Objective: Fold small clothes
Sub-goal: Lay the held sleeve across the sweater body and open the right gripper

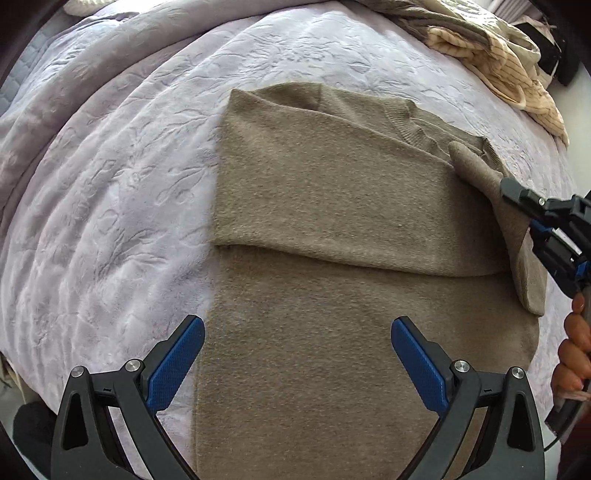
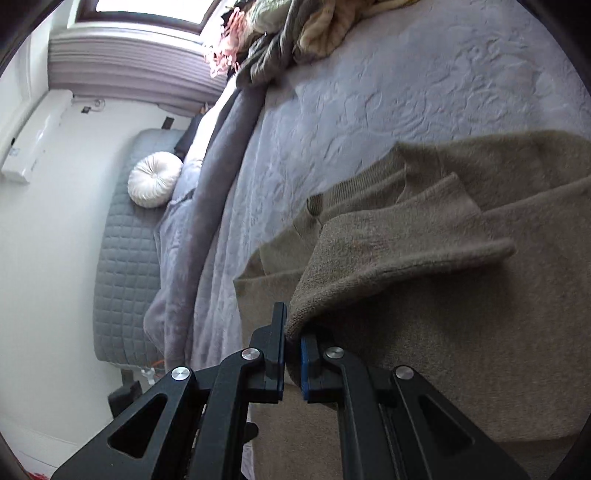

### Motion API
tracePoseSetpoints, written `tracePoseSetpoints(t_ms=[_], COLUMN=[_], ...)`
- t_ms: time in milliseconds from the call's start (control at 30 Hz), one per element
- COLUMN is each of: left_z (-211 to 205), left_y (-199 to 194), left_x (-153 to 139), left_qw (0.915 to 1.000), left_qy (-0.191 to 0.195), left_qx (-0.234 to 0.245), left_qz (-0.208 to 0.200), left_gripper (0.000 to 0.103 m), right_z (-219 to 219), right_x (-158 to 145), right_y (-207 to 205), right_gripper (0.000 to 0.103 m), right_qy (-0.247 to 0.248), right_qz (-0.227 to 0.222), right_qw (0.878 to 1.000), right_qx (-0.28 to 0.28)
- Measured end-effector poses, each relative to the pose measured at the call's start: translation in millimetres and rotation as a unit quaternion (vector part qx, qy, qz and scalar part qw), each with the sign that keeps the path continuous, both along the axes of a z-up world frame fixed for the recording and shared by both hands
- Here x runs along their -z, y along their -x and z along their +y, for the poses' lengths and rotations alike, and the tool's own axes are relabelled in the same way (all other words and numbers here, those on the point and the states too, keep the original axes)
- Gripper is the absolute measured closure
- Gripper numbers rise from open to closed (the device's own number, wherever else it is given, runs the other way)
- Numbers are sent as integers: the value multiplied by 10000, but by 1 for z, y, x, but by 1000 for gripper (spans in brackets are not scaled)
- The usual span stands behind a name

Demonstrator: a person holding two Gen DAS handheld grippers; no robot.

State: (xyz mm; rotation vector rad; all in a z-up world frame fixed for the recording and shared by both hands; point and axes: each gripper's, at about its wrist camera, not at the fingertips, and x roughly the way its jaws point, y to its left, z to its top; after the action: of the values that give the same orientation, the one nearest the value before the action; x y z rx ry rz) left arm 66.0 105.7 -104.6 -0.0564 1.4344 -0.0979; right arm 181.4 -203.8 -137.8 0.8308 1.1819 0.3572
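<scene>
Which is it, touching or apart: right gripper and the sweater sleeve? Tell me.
Touching. The right wrist view shows the right gripper shut on the edge of the brown sweater's sleeve, fabric pinched between its fingers.

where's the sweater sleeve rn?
Sleeve sits on the sweater's right side, its edge pinched in the right gripper, collar just beyond.

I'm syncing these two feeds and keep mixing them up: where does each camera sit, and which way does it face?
Left wrist: on the open left gripper, looking down at the taupe sweater; the person's right hand shows.
Right wrist: on the right gripper, facing along the bed toward the window, shut on the sleeve.
Shared: sweater, bed, clothes pile.
</scene>
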Motion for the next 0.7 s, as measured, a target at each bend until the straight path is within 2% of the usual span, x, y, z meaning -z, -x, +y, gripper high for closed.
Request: tracePoseSetpoints(t_ms=[100,167,200,233,267,300,433,467,500,533,600,667,700], left_z=[11,14,14,15,15,17,28,33,37,40,48,58,62], left_y=[3,4,5,5,4,4,4,6,7,8,9,12,13], left_x=[4,6,6,7,7,8,7,5,4,3,0,-1,-1], left_qw=[9999,9999,9999,9998,9998,9998,9995,9994,9993,9992,9991,9989,9988], left_qy=[42,79,102,128,152,177,258,262,262,256,233,213,210], left_qx=[-83,-95,-96,-96,-99,-109,-201,-226,-259,-291,-356,-420,-445], left_qz=[54,72,80,82,77,66,34,20,2,-15,-45,-63,-65], left_gripper=[2,2,2,2,2,2,2,2,2,2,2,2,2], right_z=[14,14,12,8,2,-4,-36,-40,-42,-41,-22,14,32], right_x=[20,31,36,38,37,31,11,13,13,13,4,-9,-13], right_y=[3,20,23,33,37,40,41,35,29,23,6,-8,-8], right_gripper=[92,91,84,63,51,50,50,56,66,92,95,95,95], right_qy=[313,354,371,382,269,193,10,-83,-122,-65,250,700,1002], right_qz=[336,629,816,913,897,843,629,674,691,718,534,192,54], right_qw=[9987,9972,9959,9951,9955,9957,9914,9890,9876,9873,9924,9969,9949], right_qx=[-210,-197,-119,-18,176,346,1144,1312,1403,1418,1084,309,-106])
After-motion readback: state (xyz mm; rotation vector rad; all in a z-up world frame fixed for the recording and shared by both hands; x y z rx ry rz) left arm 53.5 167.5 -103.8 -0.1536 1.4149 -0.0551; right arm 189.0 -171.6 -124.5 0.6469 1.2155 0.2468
